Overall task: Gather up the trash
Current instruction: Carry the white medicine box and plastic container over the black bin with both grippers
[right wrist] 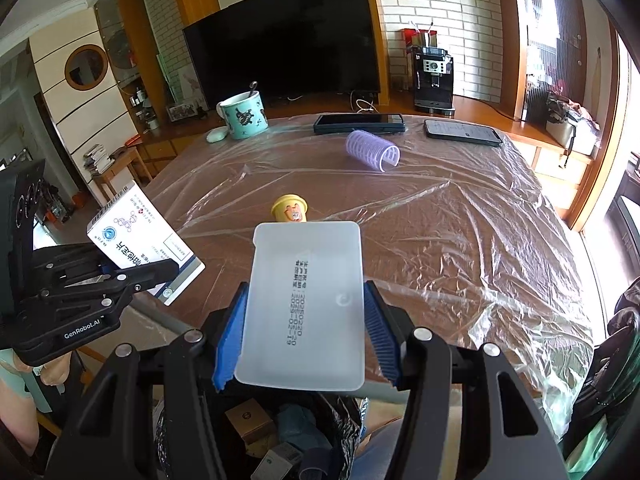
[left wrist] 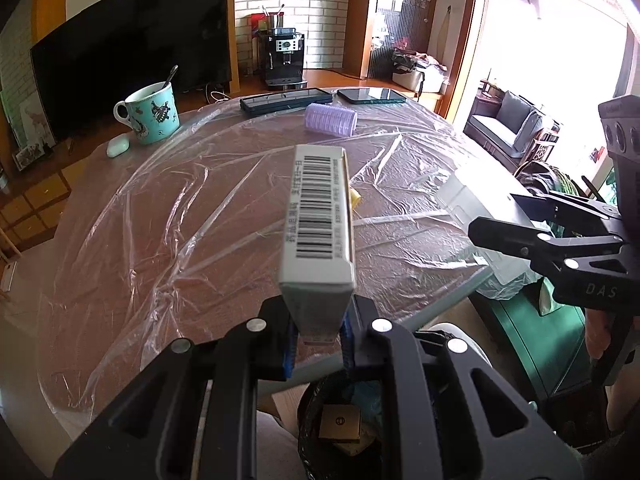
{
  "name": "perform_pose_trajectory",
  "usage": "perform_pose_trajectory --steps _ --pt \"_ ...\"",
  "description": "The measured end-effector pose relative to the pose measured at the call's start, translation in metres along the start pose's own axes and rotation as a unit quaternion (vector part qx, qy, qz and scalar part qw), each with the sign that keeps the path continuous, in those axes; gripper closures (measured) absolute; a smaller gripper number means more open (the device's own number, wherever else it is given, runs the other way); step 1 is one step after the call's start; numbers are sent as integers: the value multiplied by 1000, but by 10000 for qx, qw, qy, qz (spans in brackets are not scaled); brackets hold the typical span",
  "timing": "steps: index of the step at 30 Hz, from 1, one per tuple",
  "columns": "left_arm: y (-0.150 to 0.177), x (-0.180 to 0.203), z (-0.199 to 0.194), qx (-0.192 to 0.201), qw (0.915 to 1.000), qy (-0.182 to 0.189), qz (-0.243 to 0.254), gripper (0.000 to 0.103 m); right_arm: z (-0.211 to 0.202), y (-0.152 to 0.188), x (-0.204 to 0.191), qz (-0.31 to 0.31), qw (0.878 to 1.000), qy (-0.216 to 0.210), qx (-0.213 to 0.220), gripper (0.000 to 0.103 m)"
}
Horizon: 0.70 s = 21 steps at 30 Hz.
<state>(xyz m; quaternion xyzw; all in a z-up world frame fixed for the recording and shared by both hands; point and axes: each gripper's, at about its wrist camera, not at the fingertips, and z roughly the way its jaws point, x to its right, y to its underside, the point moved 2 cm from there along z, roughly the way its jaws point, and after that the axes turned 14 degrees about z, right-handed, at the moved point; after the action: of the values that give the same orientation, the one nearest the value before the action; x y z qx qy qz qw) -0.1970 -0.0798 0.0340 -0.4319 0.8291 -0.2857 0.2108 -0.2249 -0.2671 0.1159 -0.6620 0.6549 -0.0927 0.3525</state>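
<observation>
My left gripper point(left wrist: 318, 340) is shut on a flat white cardboard box with barcodes point(left wrist: 318, 220), held edge-up above the table's near edge. The right wrist view shows that same box point(right wrist: 136, 240) at the left, in the left gripper point(right wrist: 160, 276). My right gripper point(right wrist: 304, 332) is shut on a translucent white plastic tray point(right wrist: 306, 304) with printed dates, its blue pads pressing both sides. Below both grippers stands a black-lined trash bin point(left wrist: 340, 428) holding small boxes point(right wrist: 248, 420). A small yellow cup point(right wrist: 290, 208) lies on the table just beyond the tray.
The table point(right wrist: 460, 220) is covered with wrinkled clear plastic. On it lie a purple hair roller point(right wrist: 372, 150), a teal mug with a spoon point(right wrist: 242, 116), a white earbud case point(right wrist: 216, 135) and two phones point(right wrist: 358, 123) point(right wrist: 462, 132). A TV and a coffee machine stand behind.
</observation>
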Motion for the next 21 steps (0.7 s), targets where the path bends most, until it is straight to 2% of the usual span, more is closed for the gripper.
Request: perform_pose_trajectory --steps 21 --pt "40 39 -26 -84 9996 182 204 84 -21 50 2 -93 9997 -101 -214 48"
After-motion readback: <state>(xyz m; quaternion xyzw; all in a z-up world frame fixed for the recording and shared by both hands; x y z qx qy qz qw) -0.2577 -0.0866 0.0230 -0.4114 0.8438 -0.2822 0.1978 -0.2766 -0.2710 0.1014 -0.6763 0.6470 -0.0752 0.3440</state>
